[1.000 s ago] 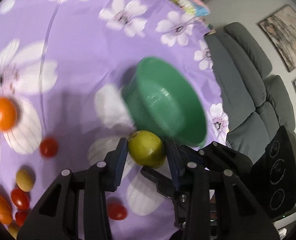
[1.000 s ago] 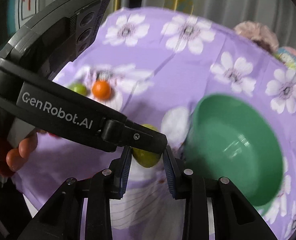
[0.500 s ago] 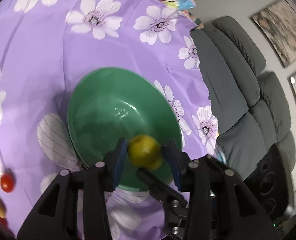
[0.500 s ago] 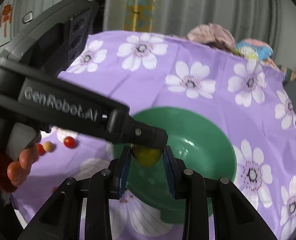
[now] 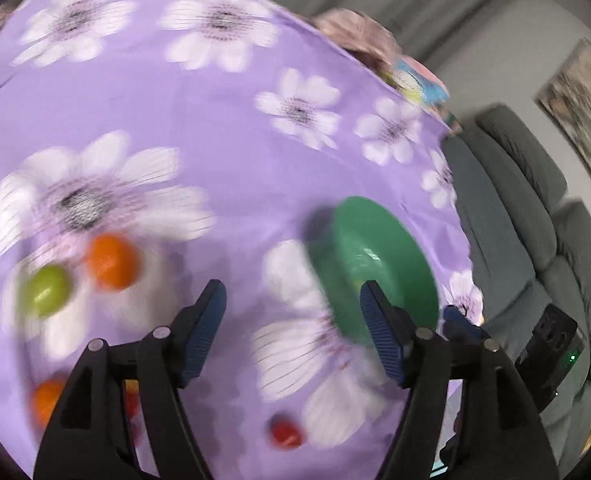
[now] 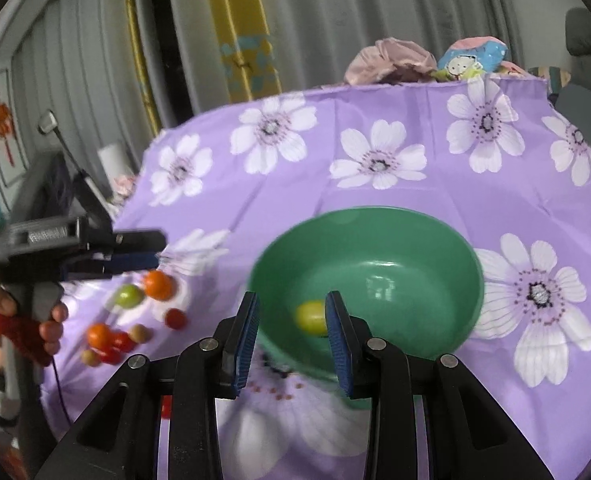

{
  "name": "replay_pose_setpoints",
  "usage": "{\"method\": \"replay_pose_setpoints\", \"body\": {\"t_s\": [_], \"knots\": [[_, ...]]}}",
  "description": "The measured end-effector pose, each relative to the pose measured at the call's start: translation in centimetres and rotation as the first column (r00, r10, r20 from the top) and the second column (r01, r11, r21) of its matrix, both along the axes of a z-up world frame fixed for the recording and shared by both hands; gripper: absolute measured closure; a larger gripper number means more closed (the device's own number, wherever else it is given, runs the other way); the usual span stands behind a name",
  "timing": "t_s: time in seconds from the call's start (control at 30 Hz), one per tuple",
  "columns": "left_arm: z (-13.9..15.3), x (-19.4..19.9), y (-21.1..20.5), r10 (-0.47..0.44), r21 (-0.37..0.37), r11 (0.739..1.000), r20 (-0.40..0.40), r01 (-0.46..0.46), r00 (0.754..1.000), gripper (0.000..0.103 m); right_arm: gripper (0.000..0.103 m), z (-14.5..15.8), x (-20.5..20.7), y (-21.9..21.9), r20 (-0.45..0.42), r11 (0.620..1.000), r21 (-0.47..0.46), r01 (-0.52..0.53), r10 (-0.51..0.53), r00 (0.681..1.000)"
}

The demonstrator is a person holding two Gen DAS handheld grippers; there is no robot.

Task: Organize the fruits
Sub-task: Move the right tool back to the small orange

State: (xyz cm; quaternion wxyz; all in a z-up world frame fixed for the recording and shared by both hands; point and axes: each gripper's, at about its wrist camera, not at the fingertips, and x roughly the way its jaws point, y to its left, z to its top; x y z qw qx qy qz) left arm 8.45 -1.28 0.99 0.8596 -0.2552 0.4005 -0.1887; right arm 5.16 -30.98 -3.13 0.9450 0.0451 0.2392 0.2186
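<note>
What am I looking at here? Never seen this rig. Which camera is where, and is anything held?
No robot: a person holds a pair of handheld tongs in each hand, each with a fisheye camera looking along its fingers. The left view shows the left tongs open and empty, blurred by motion. The right view shows the right tongs open, also empty, in front of a green bowl with one yellow-green fruit inside. The bowl sits on a purple flowered cloth. More fruit lies loose on the cloth at left: an orange, a green fruit and small red ones.
</note>
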Motion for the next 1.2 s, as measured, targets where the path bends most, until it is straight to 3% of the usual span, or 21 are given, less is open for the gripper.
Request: {"method": "replay_pose_setpoints", "body": {"t_s": [0.2, 0.37, 0.57, 0.77, 0.93, 1.0, 1.2], "knots": [[-2.5, -6.4, 7.9, 0.218, 0.074, 0.973, -0.004, -0.217, 0.976, 0.024, 0.063, -0.9, -1.6, 2.9, -0.013, 0.995, 0.027, -0.099, 0.099, 0.995], [-4.0, -9.3, 10.8, 0.236, 0.066, 0.970, -0.055, -0.232, 0.970, 0.024, 0.063, -2.0, -0.8, 6.2, -0.079, 0.987, 0.026, -0.161, 0.162, 0.984], [-3.9, -10.1, 9.7, 0.215, 0.194, 0.958, 0.005, -0.212, 0.977, 0.026, 0.063, -3.2, -0.9, 10.3, -0.132, 0.972, -0.029, -0.232, 0.226, 0.965], [-3.2, -8.1, 9.0, 0.132, 0.170, 0.975, 0.058, -0.140, 0.990, 0.026, 0.063, -3.5, -1.0, 12.3, -0.154, 0.964, -0.098, -0.247, 0.231, 0.961], [-1.4, -4.1, 8.6, 0.123, 0.191, 0.972, 0.080, -0.136, 0.989, 0.026, 0.063, -3.3, 0.3, 13.6, -0.183, 0.968, -0.101, -0.231, 0.210, 0.960], [-0.8, -2.0, 8.3, 0.080, 0.173, 0.980, 0.091, -0.095, 0.993, 0.026, 0.063, -3.1, 1.3, 14.6, -0.207, 0.970, -0.106, -0.220, 0.195, 0.959], [-2.3, 3.1, 7.6, -0.027, 0.173, 0.985, 0.006, 0.025, 1.000, 0.034, 0.063, -2.3, 3.7, 18.5, -0.233, 0.964, -0.086, -0.251, 0.226, 0.946]]}}
